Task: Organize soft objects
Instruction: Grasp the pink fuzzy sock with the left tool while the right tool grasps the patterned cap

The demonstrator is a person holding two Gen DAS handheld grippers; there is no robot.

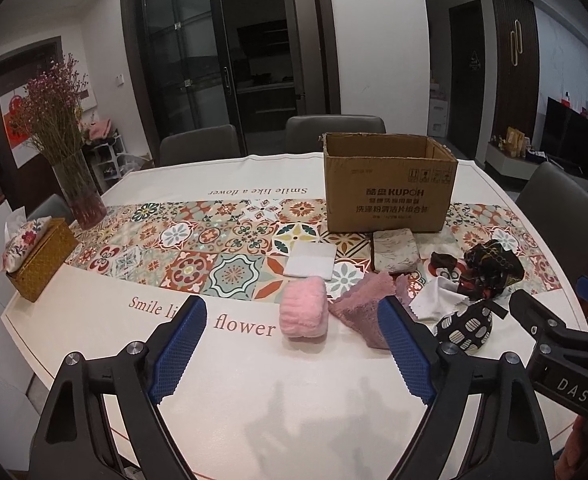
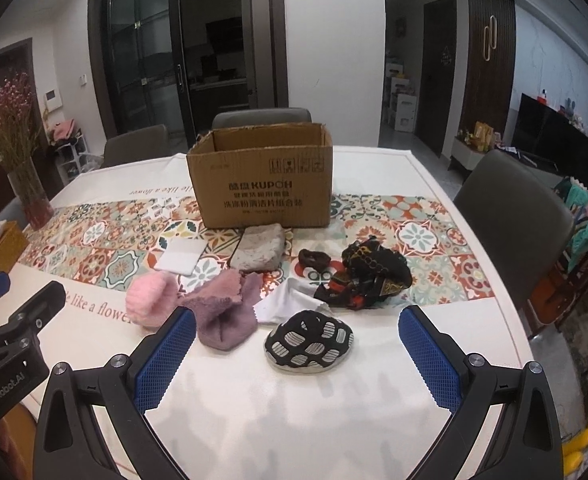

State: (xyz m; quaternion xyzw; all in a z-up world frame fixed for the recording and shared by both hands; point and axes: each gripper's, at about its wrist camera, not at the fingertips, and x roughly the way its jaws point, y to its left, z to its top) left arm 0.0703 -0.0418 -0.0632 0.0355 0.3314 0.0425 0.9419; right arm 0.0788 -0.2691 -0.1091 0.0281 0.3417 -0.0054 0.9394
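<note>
A white table (image 1: 93, 320) with a tiled runner (image 1: 213, 248) fills the lower half of both views. Grey chairs (image 2: 510, 216) stand along its far and right sides. At centre top, dark glass doors (image 1: 189, 68) open on a dim kitchen, beside a white pillar (image 1: 378, 40). At the left, a vase (image 1: 79, 188) of dried flowers and a tissue box (image 1: 39, 264) sit on the table. At the right, a dark wooden door (image 2: 490, 72) and a low black cabinet (image 2: 562, 140) line the white wall. The light is dim.
</note>
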